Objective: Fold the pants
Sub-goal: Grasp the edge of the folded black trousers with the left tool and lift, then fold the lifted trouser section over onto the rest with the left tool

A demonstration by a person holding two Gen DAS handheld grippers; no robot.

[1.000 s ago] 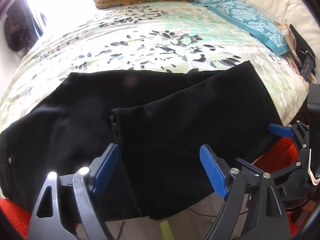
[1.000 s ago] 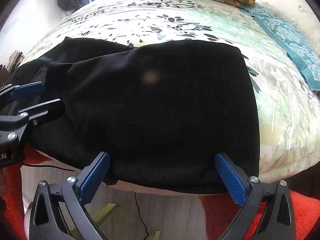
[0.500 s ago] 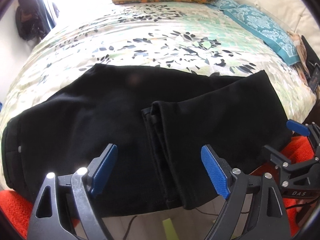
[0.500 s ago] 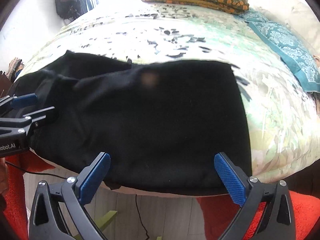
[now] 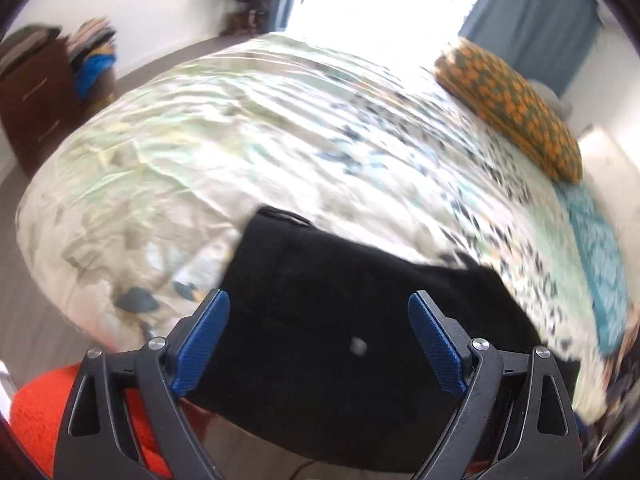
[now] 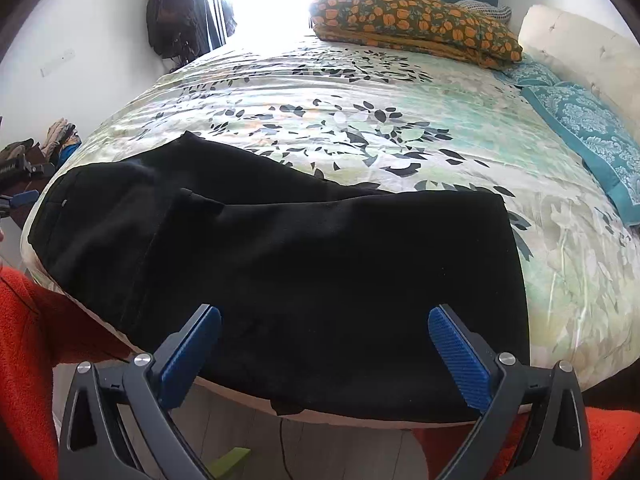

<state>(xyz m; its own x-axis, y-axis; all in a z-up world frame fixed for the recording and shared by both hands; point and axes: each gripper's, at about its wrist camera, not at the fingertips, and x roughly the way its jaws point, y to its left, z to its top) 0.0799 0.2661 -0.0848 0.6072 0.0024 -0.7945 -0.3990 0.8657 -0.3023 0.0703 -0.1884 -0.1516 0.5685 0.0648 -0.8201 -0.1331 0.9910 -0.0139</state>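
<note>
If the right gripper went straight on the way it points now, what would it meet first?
Most likely the black pants lying on the bed: they fill the gap between the right gripper's open jaws. Nothing shows in between, though depth is hard to judge.

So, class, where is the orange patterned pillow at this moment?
In the right wrist view, the orange patterned pillow lies at the far end of the bed, top right, just behind the teal pillow and well beyond the black pants.

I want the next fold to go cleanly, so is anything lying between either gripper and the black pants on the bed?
Nothing visible does. The black pants lie bare on the floral bedspread directly ahead of the open right gripper. The left gripper, its jaws opening with nothing between them, also looks straight onto the pants. The orange pillow sits far off.
</note>
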